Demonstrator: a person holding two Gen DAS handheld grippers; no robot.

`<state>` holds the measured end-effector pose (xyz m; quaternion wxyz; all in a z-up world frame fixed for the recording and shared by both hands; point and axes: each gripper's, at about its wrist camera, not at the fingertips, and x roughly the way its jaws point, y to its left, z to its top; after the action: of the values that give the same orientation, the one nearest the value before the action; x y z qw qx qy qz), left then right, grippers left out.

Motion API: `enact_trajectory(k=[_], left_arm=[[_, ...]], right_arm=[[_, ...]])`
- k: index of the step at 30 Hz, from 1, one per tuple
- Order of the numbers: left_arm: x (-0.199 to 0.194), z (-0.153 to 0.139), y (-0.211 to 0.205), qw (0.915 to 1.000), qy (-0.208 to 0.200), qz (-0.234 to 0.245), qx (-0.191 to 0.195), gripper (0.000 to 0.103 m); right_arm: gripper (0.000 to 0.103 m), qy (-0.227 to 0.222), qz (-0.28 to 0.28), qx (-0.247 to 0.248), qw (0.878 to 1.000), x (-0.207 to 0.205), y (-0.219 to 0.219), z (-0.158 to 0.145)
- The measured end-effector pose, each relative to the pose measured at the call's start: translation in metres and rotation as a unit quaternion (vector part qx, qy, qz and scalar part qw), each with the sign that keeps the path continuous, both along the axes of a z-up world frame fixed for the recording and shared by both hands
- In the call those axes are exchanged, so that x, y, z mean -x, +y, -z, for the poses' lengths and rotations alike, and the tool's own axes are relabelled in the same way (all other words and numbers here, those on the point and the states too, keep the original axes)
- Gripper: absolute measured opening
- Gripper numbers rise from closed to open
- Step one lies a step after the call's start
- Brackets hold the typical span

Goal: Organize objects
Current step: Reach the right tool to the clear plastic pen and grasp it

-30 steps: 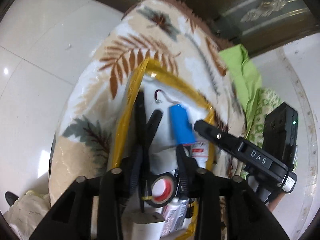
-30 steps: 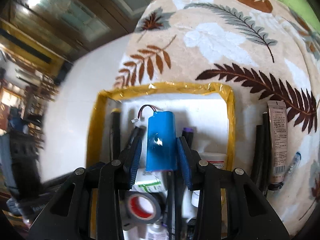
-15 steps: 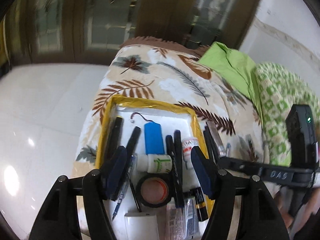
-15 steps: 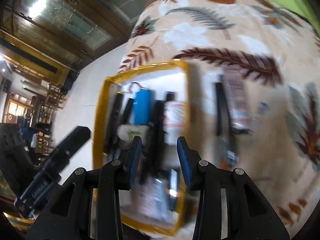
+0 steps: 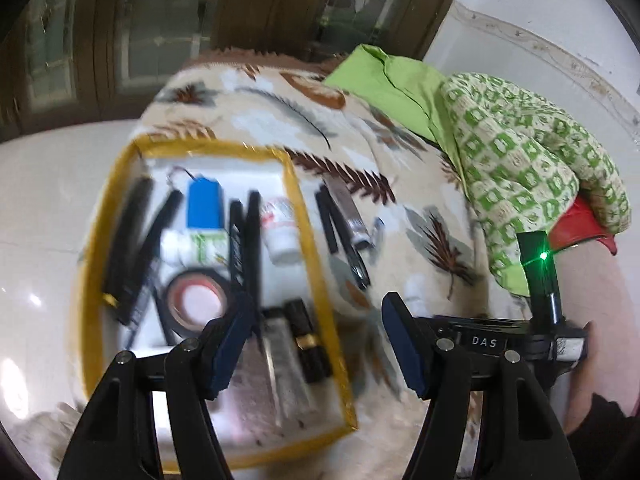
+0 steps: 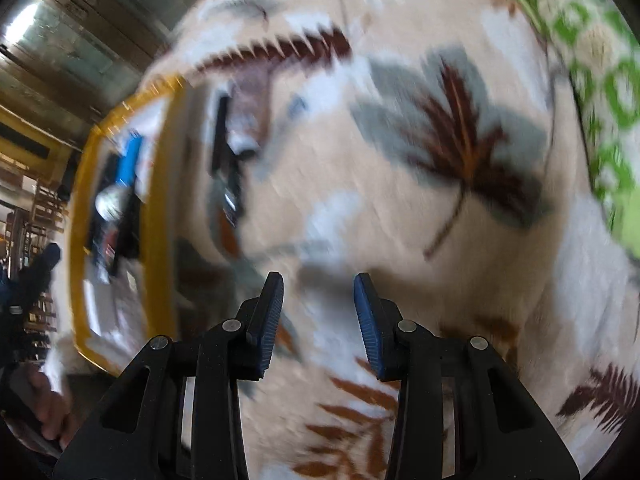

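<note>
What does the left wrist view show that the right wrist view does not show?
Only the left wrist view: the roll of black tape, the white bottle in the yellow-edged tray, the plain green cloth, and the right gripper's body marked DAS. Only the right wrist view: the right gripper, open and empty over the leaf-print blanket. Both: the tray, the blue battery, the blanket, dark pens lying beside the tray.
</note>
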<state>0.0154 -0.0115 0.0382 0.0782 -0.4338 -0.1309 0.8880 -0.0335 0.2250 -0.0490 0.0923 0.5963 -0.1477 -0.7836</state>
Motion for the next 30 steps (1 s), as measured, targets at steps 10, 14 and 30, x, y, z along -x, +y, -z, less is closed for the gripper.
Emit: enact_trajectory(k=[10,14,30], left_arm=[[0.002,0.014,-0.007,0.9982,-0.032,0.01,-0.048,0.067],[0.001,0.012,-0.008,0.9975,-0.028,0.014,-0.064,0.067],[0.005,0.01,0.007,0.9993,-0.015,0.034,-0.005,0.067]], right_arm=[[0.038,0.012,-0.024,0.006,1.0,0.005,0.005,-0.003],[0.038,0.056,-0.031,0.017,0.998,0.019,-0.004,-0.019],[0.023,0.058,-0.021,-0.023,0.998,0.093,-0.031,-0.011]])
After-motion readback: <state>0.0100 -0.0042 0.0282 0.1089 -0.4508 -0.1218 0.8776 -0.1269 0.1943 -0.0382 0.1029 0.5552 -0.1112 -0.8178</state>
